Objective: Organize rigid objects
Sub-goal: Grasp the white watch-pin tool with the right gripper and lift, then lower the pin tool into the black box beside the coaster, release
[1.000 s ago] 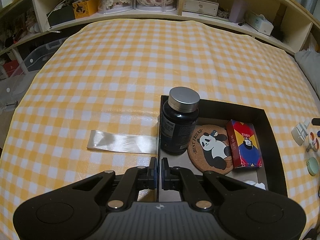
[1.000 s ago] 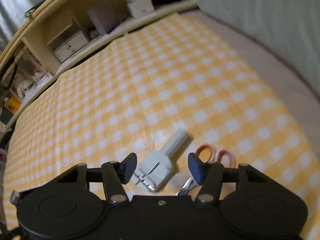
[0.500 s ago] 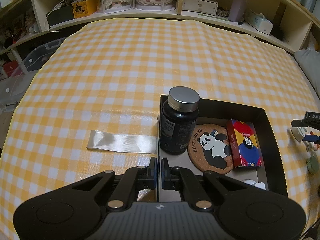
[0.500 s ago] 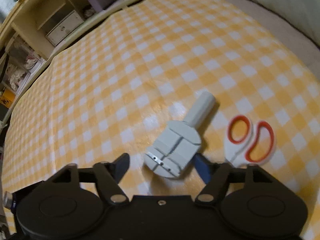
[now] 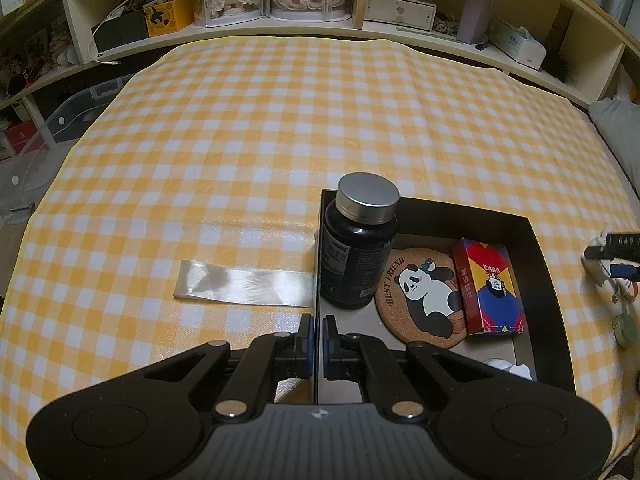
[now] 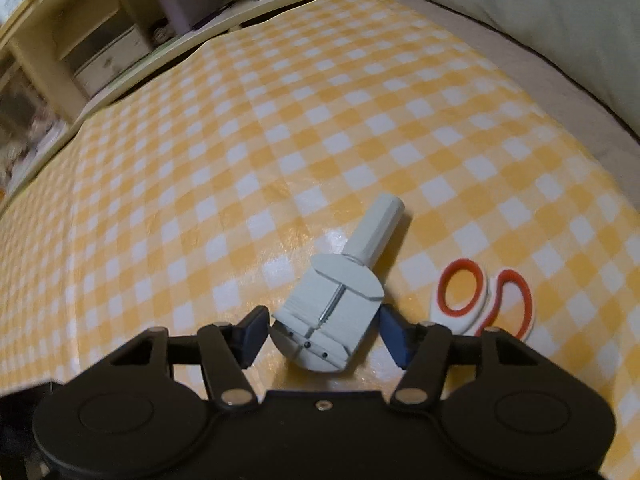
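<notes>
Left view: left gripper (image 5: 315,343) clamped on black box (image 5: 538,264) wall, lower centre; inside: one bottle (image 5: 358,244), one panda coaster (image 5: 422,298), one card pack (image 5: 488,286), a white item cut off. Right view only: right gripper (image 6: 324,330) jaws just closing around one white tool (image 6: 340,300), contact unclear; one pair of scissors (image 6: 486,300), blades hidden.

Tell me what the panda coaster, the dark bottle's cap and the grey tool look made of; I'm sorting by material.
Panda coaster: probably cork, with a speckled tan face and a matte printed picture.
Bottle cap: looks like brushed metal with a dull silver sheen, though it could be metallised plastic.
Grey tool: apparently matte moulded plastic, with a thin shiny metal pin down its slot.
</notes>
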Available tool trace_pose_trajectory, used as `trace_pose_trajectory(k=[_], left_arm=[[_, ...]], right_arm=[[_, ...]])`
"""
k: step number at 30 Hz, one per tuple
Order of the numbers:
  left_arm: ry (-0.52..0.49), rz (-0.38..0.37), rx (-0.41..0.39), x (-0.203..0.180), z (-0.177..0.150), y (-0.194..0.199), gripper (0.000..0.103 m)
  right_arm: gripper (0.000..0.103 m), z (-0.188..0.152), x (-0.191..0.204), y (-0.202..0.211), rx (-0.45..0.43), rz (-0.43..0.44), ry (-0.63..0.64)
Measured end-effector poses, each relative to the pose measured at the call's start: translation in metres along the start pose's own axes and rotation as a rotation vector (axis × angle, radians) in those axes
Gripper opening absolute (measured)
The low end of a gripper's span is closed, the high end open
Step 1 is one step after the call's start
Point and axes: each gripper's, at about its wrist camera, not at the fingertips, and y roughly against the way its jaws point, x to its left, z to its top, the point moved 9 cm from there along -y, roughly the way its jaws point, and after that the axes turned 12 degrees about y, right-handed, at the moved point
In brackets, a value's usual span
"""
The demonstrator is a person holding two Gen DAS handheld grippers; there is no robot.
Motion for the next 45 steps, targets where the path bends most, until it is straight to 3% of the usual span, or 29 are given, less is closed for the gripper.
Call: trace_pose_trajectory(k=[3, 9, 11, 13, 15, 17, 22, 26, 31, 36, 40, 45], left_arm=[[-0.001, 0.0, 0.0, 0.0, 0.0, 0.0, 0.003], [-0.001, 0.001, 0.0, 0.0, 0.0, 0.0, 0.003], [-0.001, 0.001, 0.0, 0.0, 0.0, 0.0, 0.003], [-0.002, 0.002, 0.0, 0.001, 0.0, 0.0, 0.003], [-0.001, 0.001, 0.0, 0.0, 0.0, 0.0, 0.003], [-0.001, 0.001, 0.0, 0.0, 0.0, 0.0, 0.003], [0.0, 0.0, 0.0, 0.0, 0.0, 0.0, 0.003], [-0.001, 0.001, 0.0, 0.0, 0.0, 0.0, 0.003], [0.0, 0.0, 0.001, 0.0, 0.0, -0.001, 0.003], [-0.001, 0.001, 0.0, 0.0, 0.0, -0.001, 0.003], [-0.001, 0.001, 0.0, 0.0, 0.0, -0.001, 0.003], [-0.001, 0.001, 0.0, 0.0, 0.001, -0.001, 0.003]], right_arm=[[0.057, -0.004, 0.013, 0.0, 0.046, 0.0, 0.173], [0.055, -0.034, 0.046, 0.009, 0.153, 0.122, 0.608], [0.055, -0.042, 0.049, 0.013, 0.173, 0.139, 0.666], [0.056, -0.043, 0.049, 0.016, 0.179, 0.139, 0.651], [0.071, -0.044, 0.05, 0.019, 0.177, 0.142, 0.603], [0.072, -0.039, 0.05, 0.019, 0.172, 0.131, 0.544], [0.065, -0.016, 0.049, 0.0, 0.186, 0.08, 0.379], [0.05, -0.012, 0.056, -0.005, 0.163, 0.001, 0.452], [0.049, -0.004, 0.07, -0.006, 0.142, 0.003, 0.452], [0.049, 0.006, 0.104, 0.026, 0.037, 0.091, 0.442], [0.049, 0.014, 0.13, 0.065, -0.075, 0.215, 0.449], [0.049, -0.007, 0.179, 0.095, -0.105, 0.395, 0.546]])
